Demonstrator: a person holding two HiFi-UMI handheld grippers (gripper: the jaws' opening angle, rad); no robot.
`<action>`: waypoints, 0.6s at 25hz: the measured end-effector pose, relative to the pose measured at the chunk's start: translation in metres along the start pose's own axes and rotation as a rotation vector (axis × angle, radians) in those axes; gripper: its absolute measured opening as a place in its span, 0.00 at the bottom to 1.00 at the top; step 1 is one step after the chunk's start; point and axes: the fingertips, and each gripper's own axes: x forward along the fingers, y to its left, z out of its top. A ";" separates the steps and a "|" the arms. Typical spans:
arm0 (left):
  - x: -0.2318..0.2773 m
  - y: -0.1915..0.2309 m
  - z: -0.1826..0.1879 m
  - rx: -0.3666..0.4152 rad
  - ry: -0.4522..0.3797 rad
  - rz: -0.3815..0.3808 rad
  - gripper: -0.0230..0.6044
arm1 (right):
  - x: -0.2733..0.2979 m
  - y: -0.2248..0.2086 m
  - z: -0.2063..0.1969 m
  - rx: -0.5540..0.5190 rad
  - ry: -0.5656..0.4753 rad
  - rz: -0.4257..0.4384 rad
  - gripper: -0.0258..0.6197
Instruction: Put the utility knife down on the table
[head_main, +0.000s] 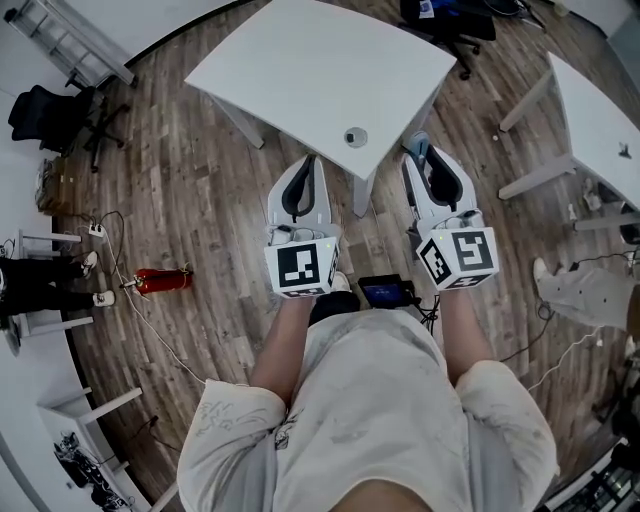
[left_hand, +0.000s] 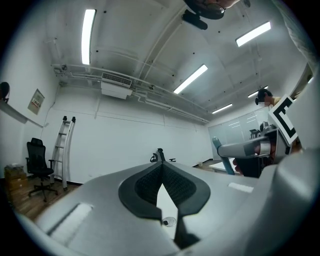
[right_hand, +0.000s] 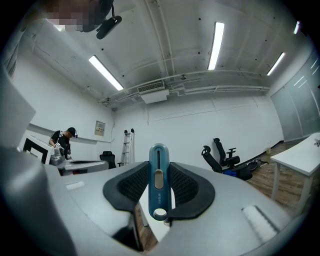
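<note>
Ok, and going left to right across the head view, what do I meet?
black office chair → red fire extinguisher → left gripper → small round object → right gripper holding the utility knife → white side table

Bright, even light from ceiling strip lights (left_hand: 88, 35); glare on tubes; faint shadows on wood floor (head_main: 200, 200); fisheye bending, black vignetted corners; left gripper (left_hand: 160, 165) housing soft-focused.
</note>
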 end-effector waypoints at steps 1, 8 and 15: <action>0.012 0.022 0.000 -0.004 -0.003 -0.004 0.07 | 0.023 0.008 -0.001 -0.003 0.004 -0.006 0.25; 0.076 0.150 -0.012 -0.041 -0.008 -0.025 0.07 | 0.156 0.051 -0.026 -0.024 0.079 -0.056 0.25; 0.168 0.151 -0.033 -0.047 0.020 -0.016 0.07 | 0.231 -0.016 -0.053 -0.032 0.144 -0.052 0.25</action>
